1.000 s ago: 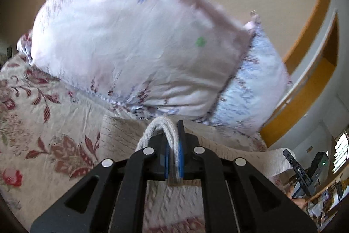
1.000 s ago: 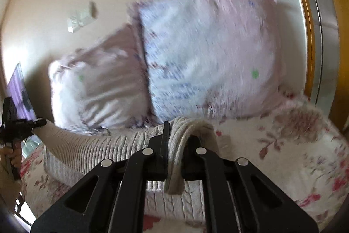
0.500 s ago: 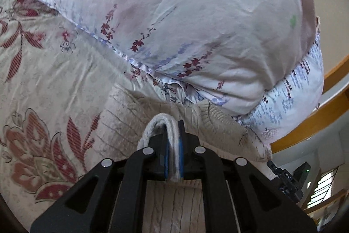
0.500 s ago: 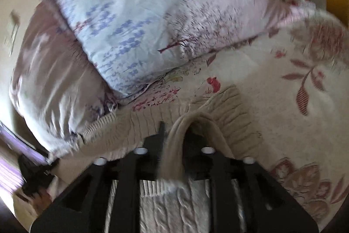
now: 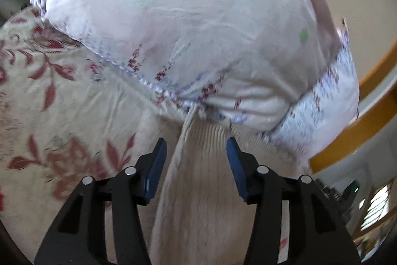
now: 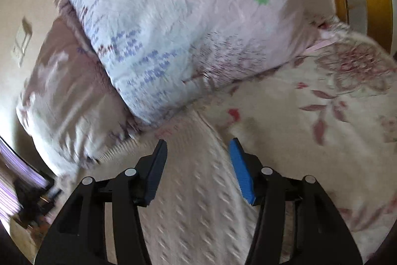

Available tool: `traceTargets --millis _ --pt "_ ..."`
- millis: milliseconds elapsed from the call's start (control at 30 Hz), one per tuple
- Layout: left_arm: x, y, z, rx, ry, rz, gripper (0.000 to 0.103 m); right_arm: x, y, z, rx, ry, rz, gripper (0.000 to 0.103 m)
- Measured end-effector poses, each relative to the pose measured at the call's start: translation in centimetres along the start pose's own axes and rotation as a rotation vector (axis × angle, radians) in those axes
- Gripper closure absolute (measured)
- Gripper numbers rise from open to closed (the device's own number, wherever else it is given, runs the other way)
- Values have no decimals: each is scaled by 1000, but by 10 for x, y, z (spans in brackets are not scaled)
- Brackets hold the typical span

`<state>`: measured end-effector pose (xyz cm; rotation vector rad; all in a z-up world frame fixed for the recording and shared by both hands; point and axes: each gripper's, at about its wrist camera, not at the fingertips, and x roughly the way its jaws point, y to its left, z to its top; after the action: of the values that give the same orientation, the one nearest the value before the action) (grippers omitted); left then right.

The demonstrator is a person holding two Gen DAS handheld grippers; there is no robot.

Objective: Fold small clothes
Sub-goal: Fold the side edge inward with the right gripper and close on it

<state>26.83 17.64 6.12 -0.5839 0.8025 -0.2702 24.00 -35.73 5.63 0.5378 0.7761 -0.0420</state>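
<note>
Bed under pillows (image 5: 173,24): sweater (image 5: 198,190) laid down, my left fingers (image 5: 158,160) and right fingers (image 6: 238,165) opening, pads clear; further folds remain, I judge.

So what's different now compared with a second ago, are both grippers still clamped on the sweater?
No. Both let go: the left gripper and right gripper, each shut on a fold of the cream knit sweater a second ago, are now opening, pads clear of the knit. Both dipped toward the bed, laying the sweater's edge against the pillows. The pillows and floral bedspread stayed put.
</note>
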Motion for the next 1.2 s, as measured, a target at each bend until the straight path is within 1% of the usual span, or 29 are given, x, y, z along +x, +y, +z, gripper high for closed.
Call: traceTargets --millis 133,167,233,300,367,433,500,633,733,800,833,900,1000,1200 --pt "-14 -9 -19 115 10 65 53 -11 -5 -18 -64 17 -39 51" --pt "-17 -9 -23 135 11 79 53 -13 -5 -22 -82 21 -49 53" --pt "-20 -9 -31 162 21 95 53 -15 -6 -28 -109 31 -61 54" --pt "-19 -7 -36 167 34 110 53 -16 -7 -33 -129 36 -87 54" --pt "-16 -4 -42 166 52 123 53 -14 -9 -36 -133 46 -94 54" --pt "-15 0 -46 163 63 130 54 -12 -11 -40 -135 62 -95 57" --pt "-12 1 -49 159 74 133 57 -8 -12 -44 -145 83 -94 63" --pt "-8 2 -54 171 86 153 60 -4 -10 -50 -178 98 -106 67" --pt "-6 3 -56 175 90 164 66 -3 -9 -53 -198 93 -116 75" --pt "-5 3 -56 174 91 167 73 -5 -7 -53 -219 83 -125 87" --pt "-5 4 -56 171 94 167 74 -7 -6 -53 -228 75 -128 88" --pt "-5 6 -57 163 98 165 85 -10 -5 -53 -231 64 -119 92" --pt "-8 7 -59 155 99 150 93 -16 -1 -54 -245 44 -120 94" --pt "-16 9 -61 150 98 128 95 -32 2 -57 -250 21 -114 95"
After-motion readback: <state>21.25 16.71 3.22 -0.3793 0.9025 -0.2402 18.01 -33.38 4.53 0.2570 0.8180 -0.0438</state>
